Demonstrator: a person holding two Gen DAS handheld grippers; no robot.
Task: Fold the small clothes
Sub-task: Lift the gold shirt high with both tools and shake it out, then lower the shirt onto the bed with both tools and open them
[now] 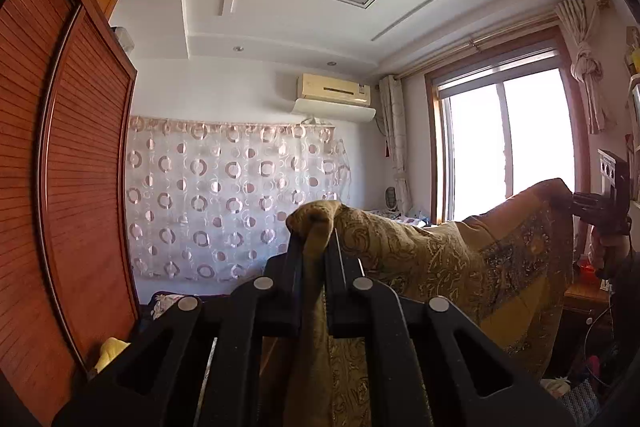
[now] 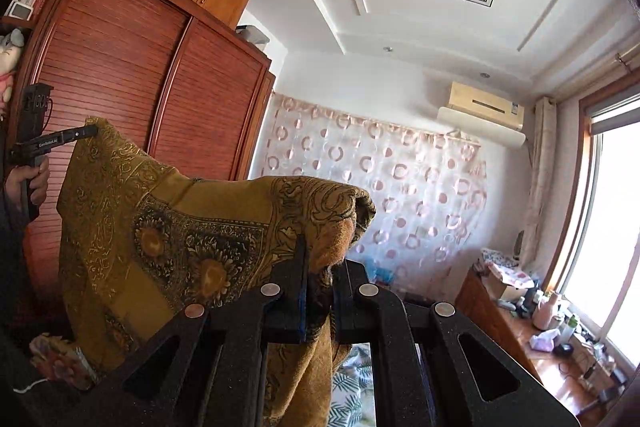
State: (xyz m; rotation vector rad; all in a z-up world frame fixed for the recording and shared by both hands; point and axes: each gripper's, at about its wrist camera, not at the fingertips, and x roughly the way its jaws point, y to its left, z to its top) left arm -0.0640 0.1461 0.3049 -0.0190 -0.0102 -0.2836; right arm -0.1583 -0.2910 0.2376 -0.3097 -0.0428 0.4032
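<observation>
A mustard-yellow patterned cloth [image 1: 432, 251] hangs in the air, stretched between both grippers. My left gripper [image 1: 316, 239] is shut on one bunched corner of it, close to the camera. My right gripper [image 1: 576, 201] shows at the far right of the left wrist view, pinching the opposite corner. In the right wrist view the cloth [image 2: 168, 227] drapes leftward from my right gripper [image 2: 320, 251], which is shut on its corner. My left gripper [image 2: 90, 131] shows at the far left there, clamped on the other corner, held by a hand.
A tall red-brown wardrobe [image 2: 132, 75] stands at the left. A circle-patterned sheer curtain [image 1: 224, 195] covers the far wall under an air conditioner [image 1: 334, 91]. A bright window [image 1: 504, 143] is at right, with a cluttered wooden desk [image 2: 532, 339] below it. A leaf-print bedsheet [image 2: 354, 383] lies below.
</observation>
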